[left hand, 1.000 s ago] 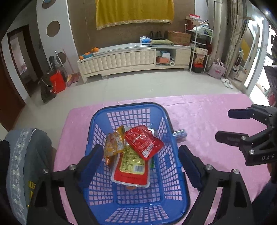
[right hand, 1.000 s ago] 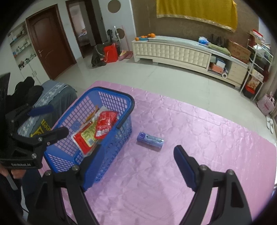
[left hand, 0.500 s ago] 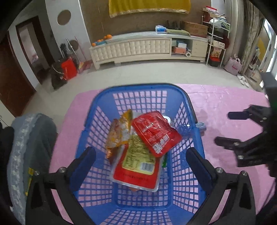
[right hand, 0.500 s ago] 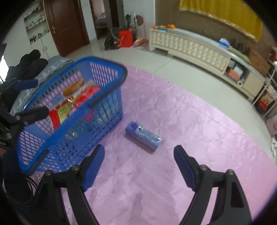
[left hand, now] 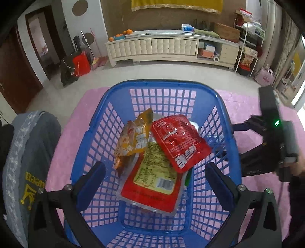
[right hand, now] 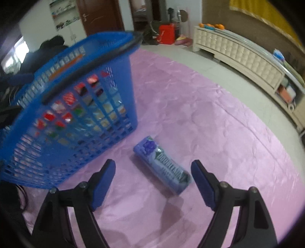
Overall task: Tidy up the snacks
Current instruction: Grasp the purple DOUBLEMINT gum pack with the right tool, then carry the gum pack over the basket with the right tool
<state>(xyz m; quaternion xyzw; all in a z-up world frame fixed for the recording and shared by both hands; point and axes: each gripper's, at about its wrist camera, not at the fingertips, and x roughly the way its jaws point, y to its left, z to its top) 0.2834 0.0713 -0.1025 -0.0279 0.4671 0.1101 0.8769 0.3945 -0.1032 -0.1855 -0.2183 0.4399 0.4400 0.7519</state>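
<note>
A pink quilted cover [right hand: 219, 122] with a glossy, faintly embossed pattern spreads over the supporting surface, its far edge meeting a pale tiled floor [right hand: 225, 72]. Directly on the cover stands a blue plastic lattice basket [right hand: 118, 84], seen at the left of the right wrist view. Just beside the basket's lower corner, apart from it, a purple snack packet [right hand: 162, 166] lies flat on the pink fabric, its long side running diagonally.

Pale tiled floor [left hand: 148, 74] — long cream cabinet [left hand: 156, 47] against a brown wall [left hand: 118, 19], yellow cloth [left hand: 177, 4] above.
</note>
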